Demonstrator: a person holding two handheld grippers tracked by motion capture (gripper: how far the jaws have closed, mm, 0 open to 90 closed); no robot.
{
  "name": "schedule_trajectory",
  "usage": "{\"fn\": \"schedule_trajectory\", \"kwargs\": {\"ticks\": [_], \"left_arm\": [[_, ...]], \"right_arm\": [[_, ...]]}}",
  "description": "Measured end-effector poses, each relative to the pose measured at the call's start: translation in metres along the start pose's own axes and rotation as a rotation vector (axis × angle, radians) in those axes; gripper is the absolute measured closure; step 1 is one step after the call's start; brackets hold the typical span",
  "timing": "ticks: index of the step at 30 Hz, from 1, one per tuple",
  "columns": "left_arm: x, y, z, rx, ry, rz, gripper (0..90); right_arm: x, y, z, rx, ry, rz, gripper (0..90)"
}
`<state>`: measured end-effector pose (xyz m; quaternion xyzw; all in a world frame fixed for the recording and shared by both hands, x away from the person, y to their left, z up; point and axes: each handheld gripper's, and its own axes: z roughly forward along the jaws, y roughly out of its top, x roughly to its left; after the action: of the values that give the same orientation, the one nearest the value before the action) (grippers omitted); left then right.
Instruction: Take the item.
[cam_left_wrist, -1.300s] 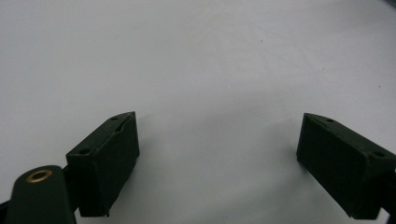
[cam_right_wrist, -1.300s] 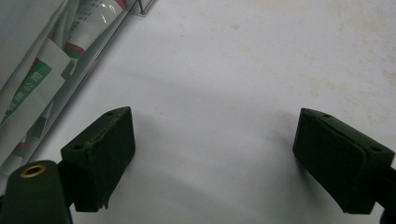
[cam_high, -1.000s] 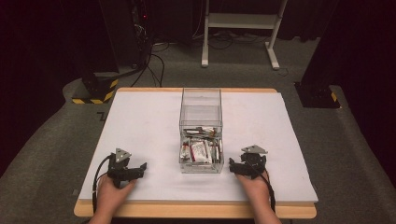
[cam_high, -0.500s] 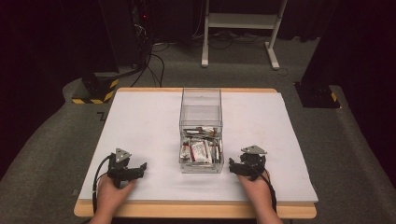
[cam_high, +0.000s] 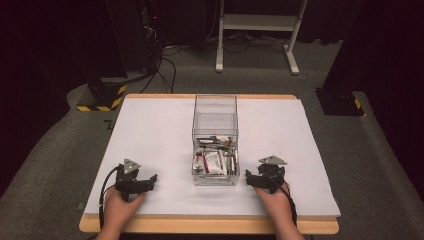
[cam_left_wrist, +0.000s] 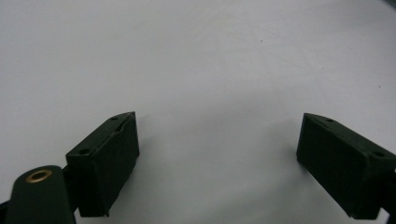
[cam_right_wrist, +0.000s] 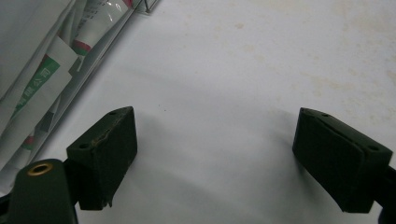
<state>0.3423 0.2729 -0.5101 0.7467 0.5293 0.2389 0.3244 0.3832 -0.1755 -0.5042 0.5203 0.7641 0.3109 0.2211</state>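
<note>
White table bears both hands low; left tool and right tool gape wide, empty, flanking clear box.

A box sits in the middle of the table, with packets inside. The left gripper rests left of it, the right gripper just beside it.

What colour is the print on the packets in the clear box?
Green and red on white packets, best in the right gripper view.
</note>
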Motion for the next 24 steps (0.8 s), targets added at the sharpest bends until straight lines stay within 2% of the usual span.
{"fn": "schedule_trajectory", "kwargs": {"ticks": [6, 14, 24], "left_arm": [[0.0, 0.0, 0.0, 0.002, -0.001, 0.001, 13.1], [0.0, 0.0, 0.0, 0.003, -0.002, 0.001, 13.1], [0.0, 0.0, 0.0, 0.003, -0.002, 0.002, 13.1]], "right_arm": [[-0.004, 0.0, -0.005, -0.021, -0.008, 0.014, 14.3], [-0.004, 0.002, -0.007, -0.02, -0.001, -0.024, 14.3], [-0.005, 0.004, -0.014, -0.059, 0.01, -0.033, 15.0]]}}
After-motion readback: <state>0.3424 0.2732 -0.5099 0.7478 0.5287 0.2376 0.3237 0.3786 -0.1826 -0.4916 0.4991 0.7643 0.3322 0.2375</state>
